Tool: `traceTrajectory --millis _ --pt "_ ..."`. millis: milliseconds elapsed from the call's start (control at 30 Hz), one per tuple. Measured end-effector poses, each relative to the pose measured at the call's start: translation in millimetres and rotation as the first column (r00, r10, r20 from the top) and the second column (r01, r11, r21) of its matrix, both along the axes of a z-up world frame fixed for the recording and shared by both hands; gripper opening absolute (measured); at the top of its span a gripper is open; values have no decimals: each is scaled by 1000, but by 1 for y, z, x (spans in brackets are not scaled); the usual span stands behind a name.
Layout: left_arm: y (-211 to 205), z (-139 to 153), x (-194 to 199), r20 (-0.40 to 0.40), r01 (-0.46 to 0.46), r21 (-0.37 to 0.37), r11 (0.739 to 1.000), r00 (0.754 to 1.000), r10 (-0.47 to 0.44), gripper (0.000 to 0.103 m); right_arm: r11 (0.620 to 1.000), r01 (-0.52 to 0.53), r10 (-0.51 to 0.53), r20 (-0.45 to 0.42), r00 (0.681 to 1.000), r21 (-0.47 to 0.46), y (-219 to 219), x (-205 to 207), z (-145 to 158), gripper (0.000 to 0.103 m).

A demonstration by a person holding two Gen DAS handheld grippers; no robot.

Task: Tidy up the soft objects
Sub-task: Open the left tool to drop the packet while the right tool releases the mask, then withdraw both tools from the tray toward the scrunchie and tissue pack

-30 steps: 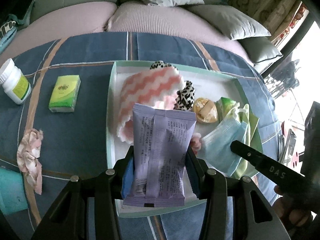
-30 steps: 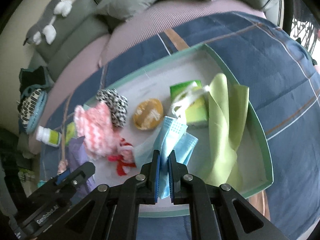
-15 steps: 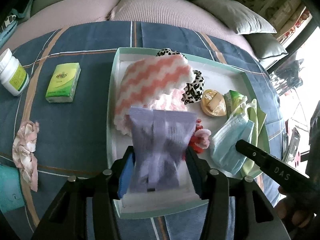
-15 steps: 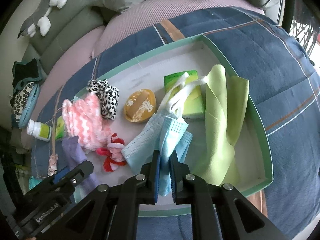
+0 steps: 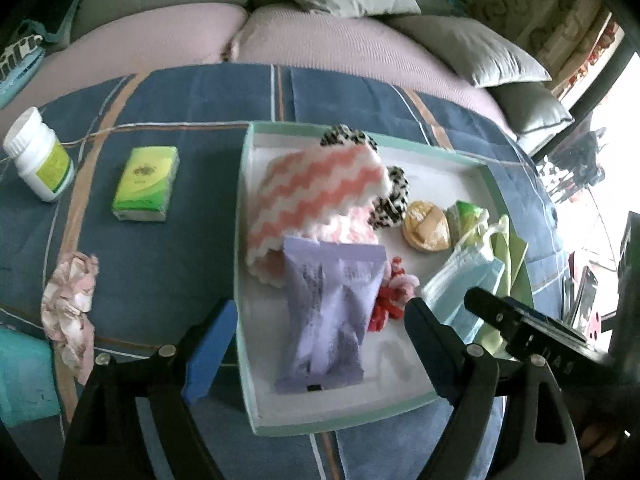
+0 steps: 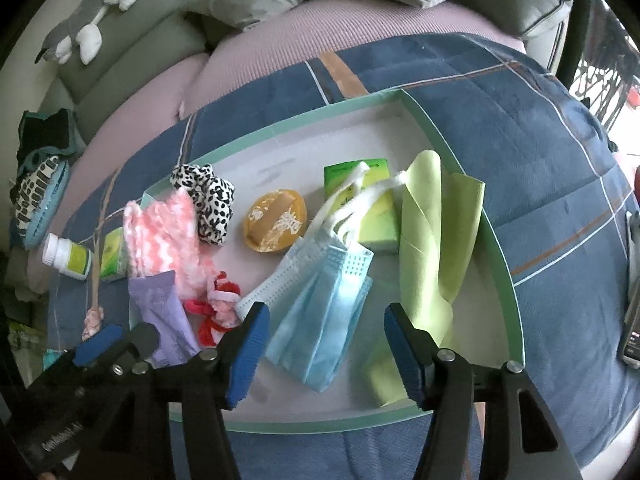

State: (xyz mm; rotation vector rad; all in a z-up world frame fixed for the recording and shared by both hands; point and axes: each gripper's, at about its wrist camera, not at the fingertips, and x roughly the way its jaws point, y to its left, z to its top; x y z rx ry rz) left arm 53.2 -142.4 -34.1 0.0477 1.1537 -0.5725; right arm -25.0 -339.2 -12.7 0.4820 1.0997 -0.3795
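Note:
A mint-rimmed white tray (image 5: 256,408) (image 6: 516,312) lies on a blue plaid cover. In it lie a purple packet (image 5: 332,316) (image 6: 160,312), a pink zigzag cloth (image 5: 316,184) (image 6: 164,228), a leopard scrunchie (image 5: 392,200) (image 6: 208,200), a red-pink scrunchie (image 5: 394,292) (image 6: 216,300), a yellow round pack (image 5: 426,230) (image 6: 276,220), blue face masks (image 5: 464,288) (image 6: 320,312), a green tissue pack (image 6: 372,208) and a lime cloth (image 6: 436,240). My left gripper (image 5: 316,344) is open just above the purple packet's near end. My right gripper (image 6: 324,344) is open above the masks.
Left of the tray on the cover are a green tissue pack (image 5: 146,184), a white pill bottle (image 5: 38,160), a floral scrunchie (image 5: 70,304) and a teal object (image 5: 20,376). Sofa cushions (image 5: 460,48) lie beyond. A phone (image 6: 634,320) lies at the right edge.
My left gripper opened and let the purple packet drop into the tray. My right gripper opened and released the blue masks onto the tray.

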Motion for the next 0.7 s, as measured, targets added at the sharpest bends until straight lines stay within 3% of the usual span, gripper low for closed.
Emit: traceTrajectory --millis 67,133,200,400,700 --pt "5 2 2 11 -20 -2 1000 1000 20 89 1000 -6 6 -6 1000 -13 3 1 1 72" --pt "10 3 5 20 -42 -2 999 999 42 99 1000 -10 10 -7 1000 -27 7 2 2 79" --pt "15 5 7 26 -60 -4 998 998 60 99 999 -12 12 -4 1000 -40 10 3 4 88" --pt "31 4 15 36 -125 2 992 991 125 99 998 -18 18 2 1000 -60 12 7 2 101" --pt "57 11 26 57 -213 -23 977 975 214 99 995 -11 21 88 996 -103 17 8 18 103"
